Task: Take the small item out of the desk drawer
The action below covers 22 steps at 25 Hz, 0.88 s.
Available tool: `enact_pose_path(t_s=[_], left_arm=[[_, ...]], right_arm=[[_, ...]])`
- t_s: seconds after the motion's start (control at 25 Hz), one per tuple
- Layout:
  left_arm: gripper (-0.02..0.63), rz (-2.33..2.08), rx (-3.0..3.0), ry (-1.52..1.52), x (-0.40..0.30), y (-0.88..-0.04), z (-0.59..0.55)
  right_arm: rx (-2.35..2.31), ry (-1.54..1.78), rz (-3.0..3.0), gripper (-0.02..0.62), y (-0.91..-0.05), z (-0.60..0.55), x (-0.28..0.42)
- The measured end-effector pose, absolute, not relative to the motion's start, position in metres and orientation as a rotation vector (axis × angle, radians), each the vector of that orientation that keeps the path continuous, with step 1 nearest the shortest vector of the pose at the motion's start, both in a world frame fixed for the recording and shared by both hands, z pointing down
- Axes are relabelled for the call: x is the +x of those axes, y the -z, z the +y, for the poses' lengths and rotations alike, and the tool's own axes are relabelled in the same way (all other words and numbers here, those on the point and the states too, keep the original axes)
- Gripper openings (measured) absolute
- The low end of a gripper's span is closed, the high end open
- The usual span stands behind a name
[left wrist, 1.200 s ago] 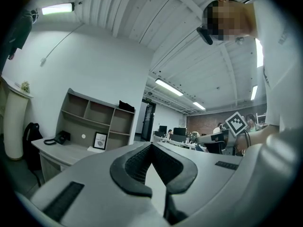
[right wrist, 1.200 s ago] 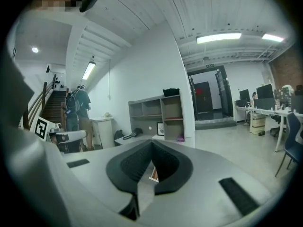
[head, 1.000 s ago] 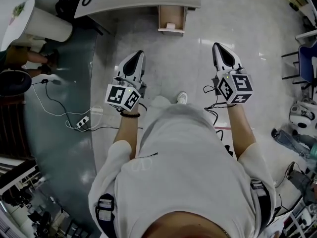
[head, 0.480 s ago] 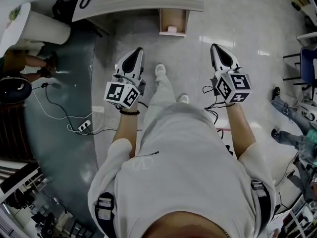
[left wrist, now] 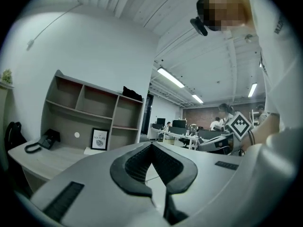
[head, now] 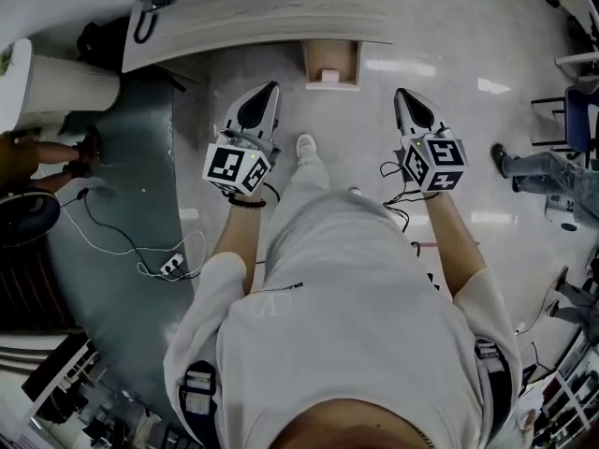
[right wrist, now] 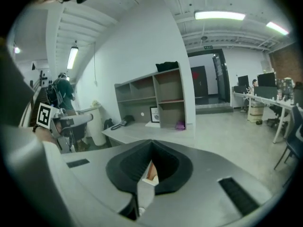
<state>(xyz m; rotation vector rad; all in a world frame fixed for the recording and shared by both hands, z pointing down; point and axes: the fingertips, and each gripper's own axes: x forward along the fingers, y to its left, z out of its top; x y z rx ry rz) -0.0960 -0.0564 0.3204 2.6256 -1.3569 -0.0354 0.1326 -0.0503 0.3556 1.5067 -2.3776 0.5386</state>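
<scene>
Drawer [head: 306, 64] lies open beyond the left gripper [head: 270, 90] and right gripper [head: 401, 94], fingers together, empty.

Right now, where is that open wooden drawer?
In the head view, top centre: the open wooden drawer juts from the front edge of the pale wood-grain desk, ahead of the person, with a small pale item inside.

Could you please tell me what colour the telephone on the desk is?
Black. The telephone shows best in the left gripper view.
</scene>
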Motion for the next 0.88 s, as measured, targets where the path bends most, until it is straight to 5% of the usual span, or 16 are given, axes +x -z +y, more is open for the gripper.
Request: enact_pose_path(t_s=[0.36, 0.88], left_arm=[[-0.002, -1.22, 2.651, -0.275, -0.104, -0.431, -0.157], [-0.002, -1.043, 2.497, -0.326, -0.069, -0.549, -0.2]], right_arm=[[1.504, -0.597, -2.215, 0.002, -0.426, -0.134, 0.074], [1.429, -0.866, -2.042, 0.002, -0.566, -0.178, 0.047]])
